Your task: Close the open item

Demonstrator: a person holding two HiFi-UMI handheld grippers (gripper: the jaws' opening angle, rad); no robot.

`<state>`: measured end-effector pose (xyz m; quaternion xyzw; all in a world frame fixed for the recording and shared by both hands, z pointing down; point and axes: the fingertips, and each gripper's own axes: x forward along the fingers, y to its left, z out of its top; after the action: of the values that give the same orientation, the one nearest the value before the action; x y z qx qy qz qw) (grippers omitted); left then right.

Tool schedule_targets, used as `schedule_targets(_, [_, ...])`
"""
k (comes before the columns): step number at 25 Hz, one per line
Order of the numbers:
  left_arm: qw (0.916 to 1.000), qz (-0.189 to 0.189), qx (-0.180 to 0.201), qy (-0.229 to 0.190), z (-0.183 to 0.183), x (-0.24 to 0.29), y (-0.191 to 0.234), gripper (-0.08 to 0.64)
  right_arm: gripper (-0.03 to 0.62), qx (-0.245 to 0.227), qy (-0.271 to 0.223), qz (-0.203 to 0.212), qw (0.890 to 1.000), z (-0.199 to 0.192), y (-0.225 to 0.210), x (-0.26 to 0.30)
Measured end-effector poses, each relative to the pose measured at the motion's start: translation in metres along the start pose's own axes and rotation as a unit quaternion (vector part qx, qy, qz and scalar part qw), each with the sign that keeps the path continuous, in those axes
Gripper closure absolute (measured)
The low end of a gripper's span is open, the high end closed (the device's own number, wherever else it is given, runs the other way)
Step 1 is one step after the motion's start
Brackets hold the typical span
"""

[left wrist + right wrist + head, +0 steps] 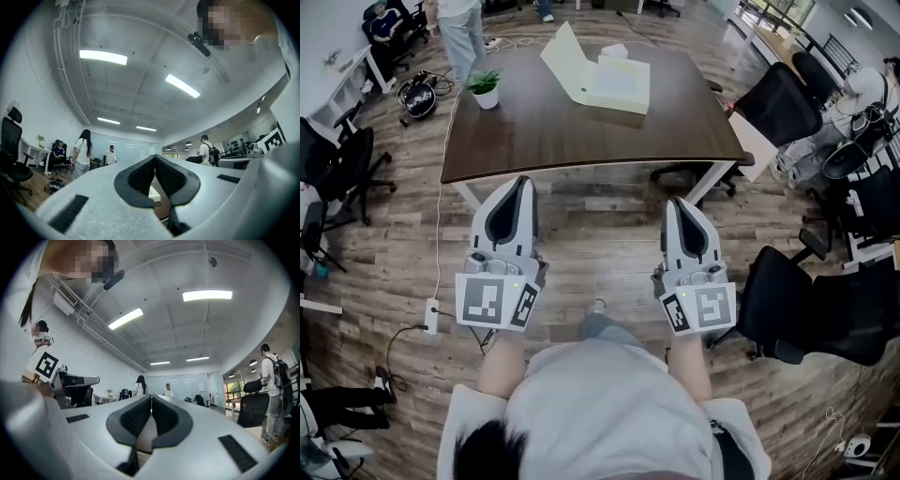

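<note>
A pale cream box [609, 82] lies on the far part of the dark wooden table [562, 136], its lid [564, 56] standing up open at the left. My left gripper [518, 181] and right gripper [677, 202] hover side by side over the wooden floor, short of the table's near edge and well apart from the box. Both point toward the table. In the left gripper view the left gripper [154, 158] has its tips together with nothing between them, and a bit of the box [155, 192] shows below. The right gripper [151, 397] is likewise shut and empty.
A small potted plant [485, 89] stands at the table's left end. Black office chairs sit at the right [783, 98] [825, 309] and left [342, 169]. A power strip [431, 314] and cable lie on the floor at the left. A person [461, 33] stands beyond the table.
</note>
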<state>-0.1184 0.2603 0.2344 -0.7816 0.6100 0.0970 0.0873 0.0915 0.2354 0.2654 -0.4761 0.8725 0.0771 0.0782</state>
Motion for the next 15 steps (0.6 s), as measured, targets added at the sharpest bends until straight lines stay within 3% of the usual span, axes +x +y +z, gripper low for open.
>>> schedule_targets(9, [0.9999,-0.006,0.001,-0.009,-0.017,0.085,-0.017,0.551,0.578,0.005,-0.006,0.001,1.0,-0.017,-0.073,0.045])
schedule_targets(15, [1.0,-0.003,-0.003,0.003,-0.033,0.116,-0.013,0.551,0.578,0.015,-0.001,0.004,1.0,-0.029,-0.093,0.07])
